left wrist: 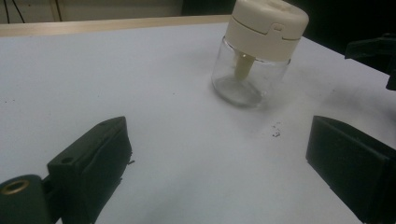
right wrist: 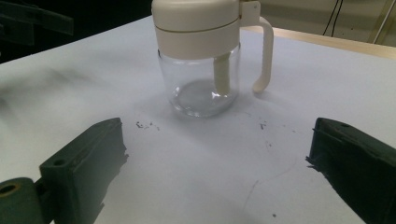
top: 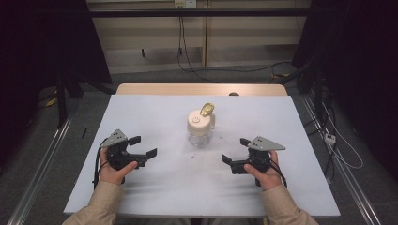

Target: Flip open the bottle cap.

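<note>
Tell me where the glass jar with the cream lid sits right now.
In the high view the glass jar stands upright near the middle of the white table, ahead of and between the left gripper and right gripper, touching neither.

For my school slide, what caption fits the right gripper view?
Open right gripper faces a clear glass jar with cream plastic lid and handle on the white table.

Bench (top: 155,187) lies bare between both claws; the sole obstruction is the jar (top: 199,129), standing mid-bench with room on every side.
</note>
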`<state>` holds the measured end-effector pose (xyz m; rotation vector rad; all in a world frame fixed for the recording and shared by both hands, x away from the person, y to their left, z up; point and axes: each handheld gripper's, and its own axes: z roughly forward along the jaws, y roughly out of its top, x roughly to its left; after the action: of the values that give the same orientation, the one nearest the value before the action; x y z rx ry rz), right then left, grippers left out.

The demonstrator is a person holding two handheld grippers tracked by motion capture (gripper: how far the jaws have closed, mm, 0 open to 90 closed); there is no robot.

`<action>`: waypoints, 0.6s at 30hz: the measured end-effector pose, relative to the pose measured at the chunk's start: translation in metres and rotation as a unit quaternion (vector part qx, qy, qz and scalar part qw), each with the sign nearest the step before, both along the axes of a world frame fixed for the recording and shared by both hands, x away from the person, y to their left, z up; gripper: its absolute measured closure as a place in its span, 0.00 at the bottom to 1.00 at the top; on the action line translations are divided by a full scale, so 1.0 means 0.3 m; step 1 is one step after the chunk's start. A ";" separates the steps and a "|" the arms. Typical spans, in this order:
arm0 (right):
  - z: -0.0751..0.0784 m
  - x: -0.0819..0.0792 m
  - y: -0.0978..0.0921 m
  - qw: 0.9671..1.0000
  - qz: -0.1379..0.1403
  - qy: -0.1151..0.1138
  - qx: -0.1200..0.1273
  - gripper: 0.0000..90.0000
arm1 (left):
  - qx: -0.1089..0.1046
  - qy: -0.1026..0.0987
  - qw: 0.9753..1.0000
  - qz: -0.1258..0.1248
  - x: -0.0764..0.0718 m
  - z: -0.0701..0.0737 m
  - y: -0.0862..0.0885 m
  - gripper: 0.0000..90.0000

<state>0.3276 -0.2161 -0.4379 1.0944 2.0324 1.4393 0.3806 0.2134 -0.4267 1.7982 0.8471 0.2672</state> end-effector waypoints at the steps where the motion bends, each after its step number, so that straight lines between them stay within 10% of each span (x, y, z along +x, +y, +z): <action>1: -0.001 -0.003 -0.003 1.000 0.000 0.002 0.001 0.04 | 0.002 -0.001 1.000 0.001 -0.004 0.001 0.002 0.06; 18: -0.007 -0.045 -0.073 1.000 -0.010 0.001 -0.009 0.05 | 0.000 0.004 1.000 0.004 -0.015 -0.014 0.028 0.06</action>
<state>0.3141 -0.2379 -0.4401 1.1061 2.0274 1.4069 0.3761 0.2219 -0.4309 1.7977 0.8606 0.2659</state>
